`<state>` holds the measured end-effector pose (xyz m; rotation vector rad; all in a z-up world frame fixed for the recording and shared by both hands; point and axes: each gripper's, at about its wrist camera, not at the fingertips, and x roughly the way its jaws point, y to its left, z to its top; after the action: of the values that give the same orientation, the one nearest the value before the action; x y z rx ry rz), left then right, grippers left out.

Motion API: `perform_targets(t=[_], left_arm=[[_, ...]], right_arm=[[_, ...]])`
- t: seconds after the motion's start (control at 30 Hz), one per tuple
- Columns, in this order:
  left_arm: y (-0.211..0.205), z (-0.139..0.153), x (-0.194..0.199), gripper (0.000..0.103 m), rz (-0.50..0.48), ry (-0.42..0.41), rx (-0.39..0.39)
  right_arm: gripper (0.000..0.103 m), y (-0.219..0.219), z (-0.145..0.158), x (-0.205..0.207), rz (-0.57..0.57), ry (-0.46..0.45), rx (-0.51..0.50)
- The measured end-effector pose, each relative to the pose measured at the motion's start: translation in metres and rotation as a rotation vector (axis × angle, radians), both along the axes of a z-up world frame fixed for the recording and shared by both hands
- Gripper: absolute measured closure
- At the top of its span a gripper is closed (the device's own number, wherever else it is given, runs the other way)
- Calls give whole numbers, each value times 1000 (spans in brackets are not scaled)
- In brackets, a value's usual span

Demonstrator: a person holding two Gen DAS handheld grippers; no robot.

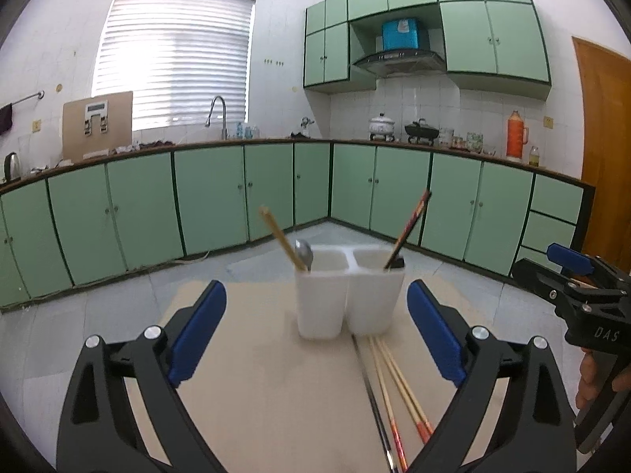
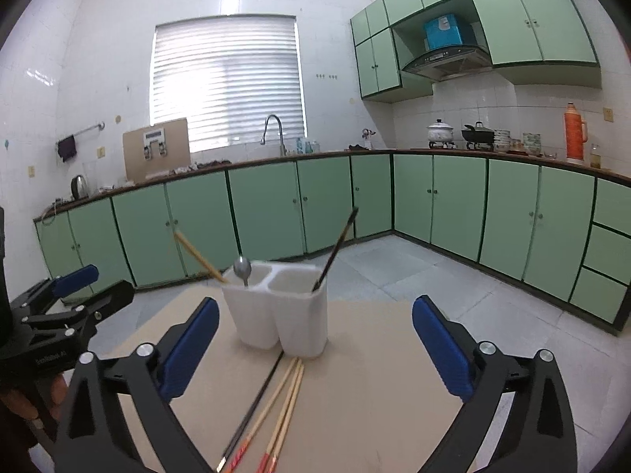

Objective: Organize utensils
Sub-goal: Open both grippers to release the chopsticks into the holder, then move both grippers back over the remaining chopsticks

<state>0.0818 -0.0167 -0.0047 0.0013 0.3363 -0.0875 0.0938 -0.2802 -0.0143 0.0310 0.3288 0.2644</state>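
Kitchen scene, viewed from two cameras mounted on hand-held grippers, both aimed across a beige table top (image 1: 256,394) toward green cabinets (image 1: 213,197) and a window with a closed blind (image 1: 173,55).

A white two-compartment utensil holder (image 1: 349,299) is seen standing upright on the table, ahead of both grippers. In its left compartment a light wooden chopstick (image 1: 282,238) is leaned toward the left, and a metal spoon (image 1: 304,254) is stood beside it, bowl end up. In its right compartment a dark chopstick (image 1: 410,228) is leaned toward the right.

Several loose chopsticks (image 1: 394,390) are laid flat on the table just in front of the holder, side by side: light wooden ones with red ends and a dark one at their left.

The left gripper (image 1: 317,331) is held with its blue-padded jaws spread wide; nothing is gripped, and the holder is framed in the gap between them. The right gripper (image 2: 315,339) is likewise held wide apart and empty, with the holder and the loose chopsticks seen between its fingers. Each gripper is glimpsed at the edge of the other's view, with part of a hand (image 1: 595,378) seen on the handle.

On the far counter a faucet (image 2: 274,132), pots and an orange thermos (image 2: 574,134) are visible.
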Motion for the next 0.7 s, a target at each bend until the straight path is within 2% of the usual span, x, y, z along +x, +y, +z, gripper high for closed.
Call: perform_targets(t=[0.37, 0.57, 0.7], left_arm=[[-2, -49, -29, 13, 0, 103, 44], [-1, -69, -41, 13, -4, 153, 59], [4, -80, -44, 13, 6, 194, 49]], right_arm=[[6, -1, -57, -27, -22, 157, 10], [7, 2, -85, -44, -13, 241, -34], [13, 5, -101, -53, -17, 288, -53]])
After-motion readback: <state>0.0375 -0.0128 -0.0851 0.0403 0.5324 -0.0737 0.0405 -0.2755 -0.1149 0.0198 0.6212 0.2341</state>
